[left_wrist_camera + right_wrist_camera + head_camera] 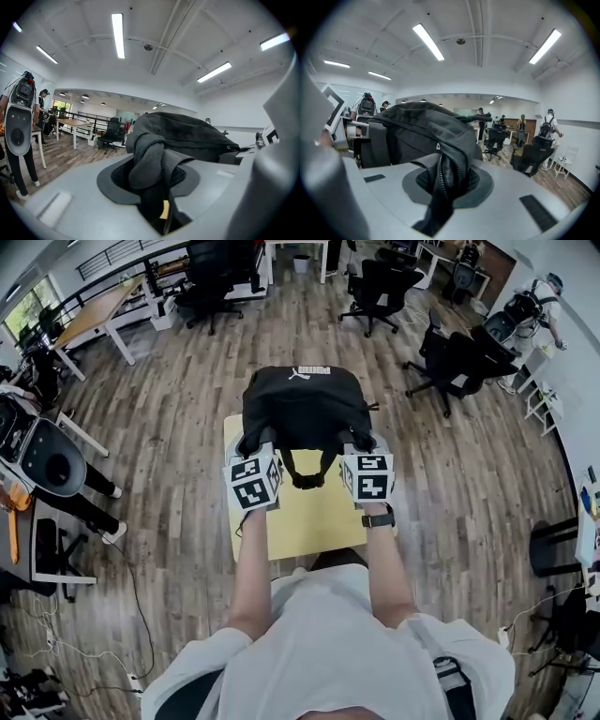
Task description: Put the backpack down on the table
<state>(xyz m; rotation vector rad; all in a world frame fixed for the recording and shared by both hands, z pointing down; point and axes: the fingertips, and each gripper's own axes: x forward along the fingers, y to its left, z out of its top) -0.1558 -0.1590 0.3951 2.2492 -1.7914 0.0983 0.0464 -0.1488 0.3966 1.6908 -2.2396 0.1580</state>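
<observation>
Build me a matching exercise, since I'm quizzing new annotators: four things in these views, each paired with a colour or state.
Things:
1. backpack
2. table
3. left gripper
4. right gripper

Colour or state:
a. yellow top
b. clamped on a zipper edge
c. black
d. clamped on a thick padded strap

Pairs: 1-c, 2-a, 3-d, 4-b

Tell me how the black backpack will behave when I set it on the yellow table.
Likely floppy: the backpack fabric bunches where the left claw and right claw pinch it. It probably slumps rather than stands once released. A strap loop hangs loose, so it may snag.
</observation>
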